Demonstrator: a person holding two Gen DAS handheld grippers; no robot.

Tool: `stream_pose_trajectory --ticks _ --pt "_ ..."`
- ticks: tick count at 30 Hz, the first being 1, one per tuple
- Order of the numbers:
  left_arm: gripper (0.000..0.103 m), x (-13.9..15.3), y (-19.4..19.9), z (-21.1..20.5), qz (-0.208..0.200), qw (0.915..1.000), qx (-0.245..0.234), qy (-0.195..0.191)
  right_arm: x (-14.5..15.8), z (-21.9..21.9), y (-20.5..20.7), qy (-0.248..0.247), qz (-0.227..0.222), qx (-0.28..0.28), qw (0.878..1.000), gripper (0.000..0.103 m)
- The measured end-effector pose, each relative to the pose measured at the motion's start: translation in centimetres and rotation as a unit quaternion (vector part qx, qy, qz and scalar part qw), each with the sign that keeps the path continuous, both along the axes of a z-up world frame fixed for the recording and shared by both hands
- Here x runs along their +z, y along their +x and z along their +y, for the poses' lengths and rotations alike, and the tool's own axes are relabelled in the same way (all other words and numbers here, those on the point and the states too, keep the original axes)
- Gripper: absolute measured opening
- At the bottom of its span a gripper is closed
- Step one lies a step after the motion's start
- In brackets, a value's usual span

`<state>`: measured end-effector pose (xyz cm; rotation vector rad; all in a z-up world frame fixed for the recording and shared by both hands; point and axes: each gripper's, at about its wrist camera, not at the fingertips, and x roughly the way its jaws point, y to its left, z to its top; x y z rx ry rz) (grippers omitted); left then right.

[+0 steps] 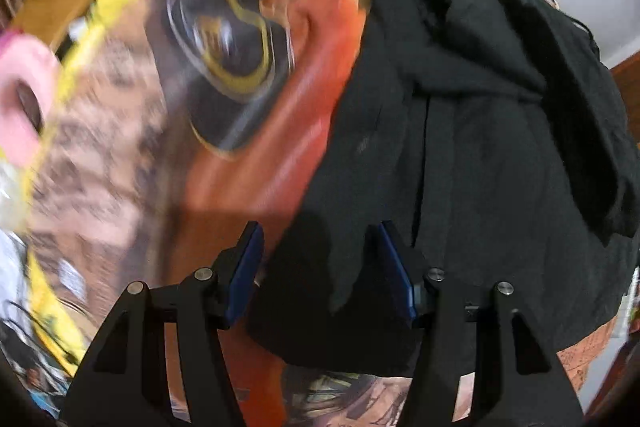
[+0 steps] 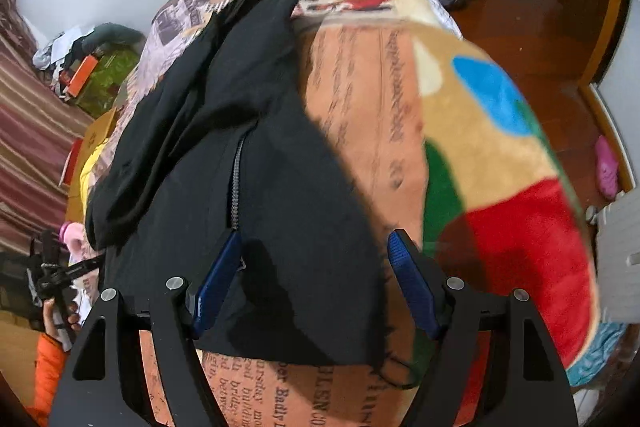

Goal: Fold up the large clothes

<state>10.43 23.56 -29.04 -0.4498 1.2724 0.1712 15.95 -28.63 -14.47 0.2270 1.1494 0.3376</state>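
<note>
Black garment [image 1: 480, 147]: we see it lying in a loose heap on the blanket [image 1: 120, 147], one part folded over the top. A zipper [image 2: 236, 183] runs down its middle.
Hard to see: the left view is smeared, so the blanket's pictures blur. Our tools cover the garment's near edge.
Left gripper [image 1: 316, 271]: we hold its blue pads apart over the garment's corner, and they are not pinching it.
Right gripper [image 2: 314, 283]: its pads are spread wide above the cloth, gripping nothing.
Green box [image 2: 106, 79]: it sits far off with an orange thing on top. We cannot tell what is inside.
</note>
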Motion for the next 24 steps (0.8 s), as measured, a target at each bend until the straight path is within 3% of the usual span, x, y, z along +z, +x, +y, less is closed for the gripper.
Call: stream_pose_trajectory --ticks 4,8,12,13,16,19,23,24 --pt "0.074 -1.9 -0.2 0.0 -0.006 0.9997 0.022 -0.012 -0.4 -1.0 -0.2 0.040 0.008 -0.028 0.999 0.072" --pt "0.075 -2.3 -0.3 0.3 -0.015 0.9985 0.033 -0.041 0.9 -1.1 -0.7 0.071 -0.004 -0.012 0.997 0.072" --pt "0.063 -1.2 -0.4 0.1 -0.026 0.9970 0.010 -0.072 2.8 0.2 -1.3 0.069 -0.037 0.019 0.997 0.072" --pt "0.054 -0.5 -0.6 -0.1 -0.037 0.9957 0.000 -0.085 3.0 0.4 -1.3 0.073 -0.042 0.024 0.996 0.072" --pt "0.048 1.5 -1.5 -0.3 -0.081 0.9878 -0.014 -0.132 3.0 0.8 -1.1 0.084 -0.047 0.033 0.995 0.072" --pt "0.048 2.1 -2.0 -1.2 -0.086 0.9906 -0.031 -0.102 1.3 1.0 -0.8 0.079 -0.028 0.030 0.996 0.072" --pt "0.048 -1.3 -1.8 -1.1 -0.032 0.9951 -0.023 -0.091 -1.7 0.7 -0.5 0.051 0.012 0.032 0.998 0.074" --pt "0.049 -1.7 -2.0 -1.2 -0.035 0.9954 -0.020 -0.087 -2.0 0.7 -0.6 0.054 0.009 0.035 0.998 0.074"
